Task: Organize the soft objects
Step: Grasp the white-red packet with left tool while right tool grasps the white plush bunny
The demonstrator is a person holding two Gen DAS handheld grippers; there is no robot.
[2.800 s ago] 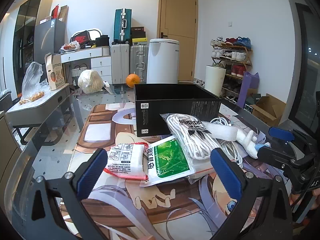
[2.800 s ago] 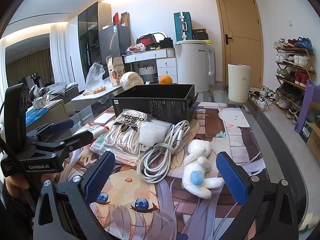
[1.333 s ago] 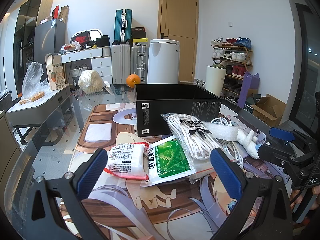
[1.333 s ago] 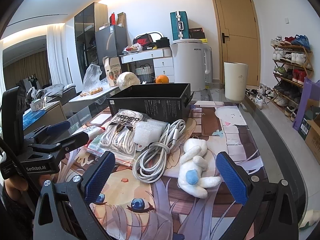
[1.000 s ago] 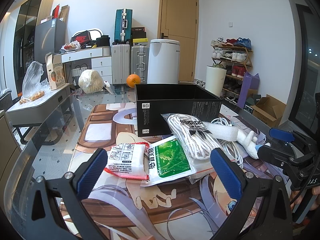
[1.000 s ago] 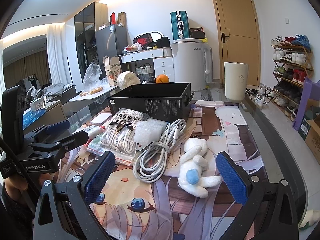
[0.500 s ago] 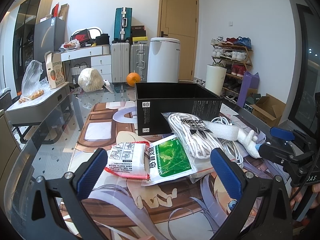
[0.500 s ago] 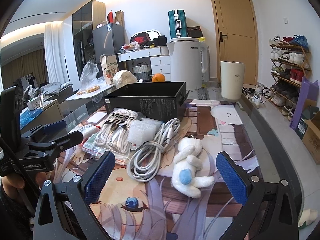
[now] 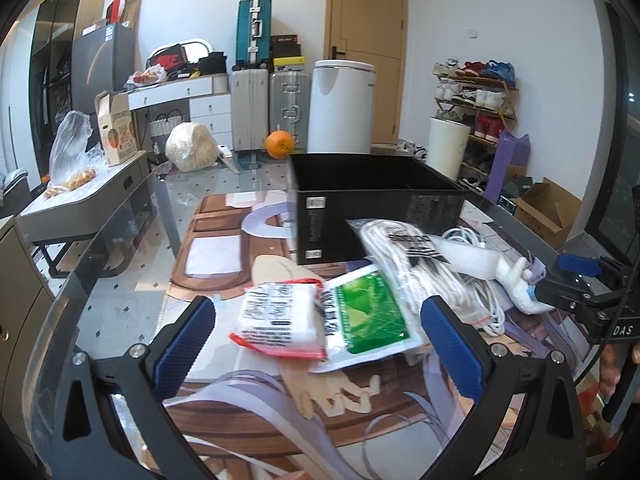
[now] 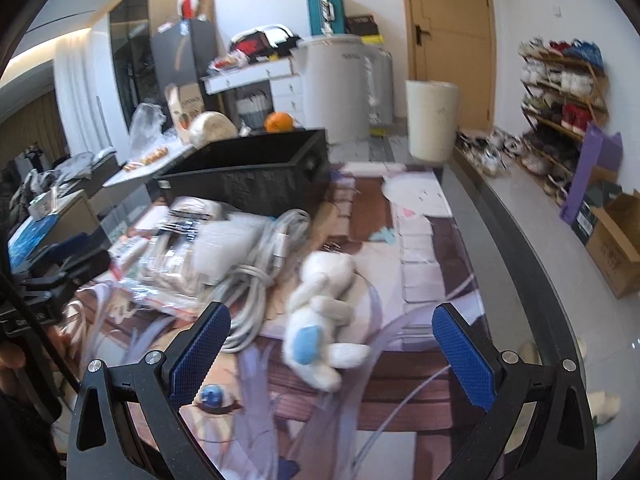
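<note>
Both jaws spread, gripping nothing: left gripper (image 9: 318,344) over red-edged packet (image 9: 280,322); right gripper (image 10: 330,354) above white plush toy (image 10: 320,312) mid-desk

A white Nike swoosh marks the red shoebox (image 9: 166,59) on the far white dresser. "DAS" shows on the black right gripper (image 9: 580,284). Other print is unreadable.

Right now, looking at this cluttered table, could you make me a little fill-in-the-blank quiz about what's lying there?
1. The white plush toy has a ____ patch on it.
2. The box behind the pile is ____ in colour.
3. Both the left tongs and the right tongs stand ____, holding nothing.
4. The packet beside the red-edged pack has a ____ label.

Missing words: blue; black; open; green
</note>
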